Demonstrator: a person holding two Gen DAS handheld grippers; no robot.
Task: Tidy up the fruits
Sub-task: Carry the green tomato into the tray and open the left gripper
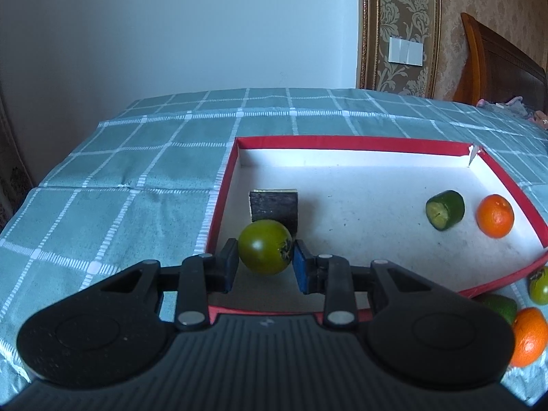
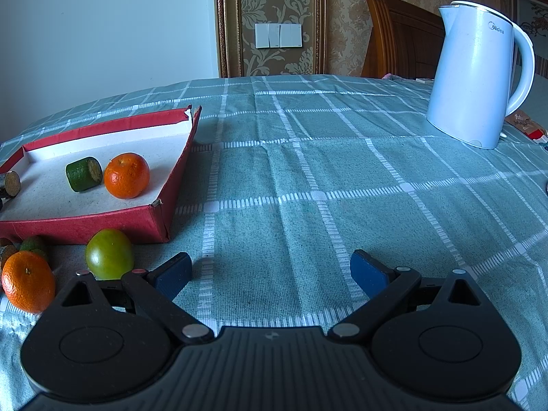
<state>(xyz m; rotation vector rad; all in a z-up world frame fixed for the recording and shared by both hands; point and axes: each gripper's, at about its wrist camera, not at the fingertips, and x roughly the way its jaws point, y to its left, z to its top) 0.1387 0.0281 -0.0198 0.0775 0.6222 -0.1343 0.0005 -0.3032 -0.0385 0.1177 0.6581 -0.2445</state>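
My left gripper [image 1: 265, 257] is shut on a green tomato [image 1: 264, 246], held over the near left part of a red tray [image 1: 342, 144] with a white floor. Behind the tomato lies a dark log-like piece [image 1: 274, 207]. At the tray's right end sit a green cucumber chunk [image 1: 445, 209] and an orange [image 1: 495, 215]. My right gripper [image 2: 270, 274] stands open over bare cloth, nothing between its fingers. Left of it, in front of the tray [image 2: 85, 221], lie a second green tomato [image 2: 109, 253] and an orange [image 2: 27, 281].
A white kettle [image 2: 476, 75] stands at the far right of the checked green tablecloth [image 2: 308, 171]. More small pieces [image 2: 30, 245] lie by the loose orange. A wooden headboard [image 1: 496, 65] and a wall switch [image 2: 277, 36] are behind the table.
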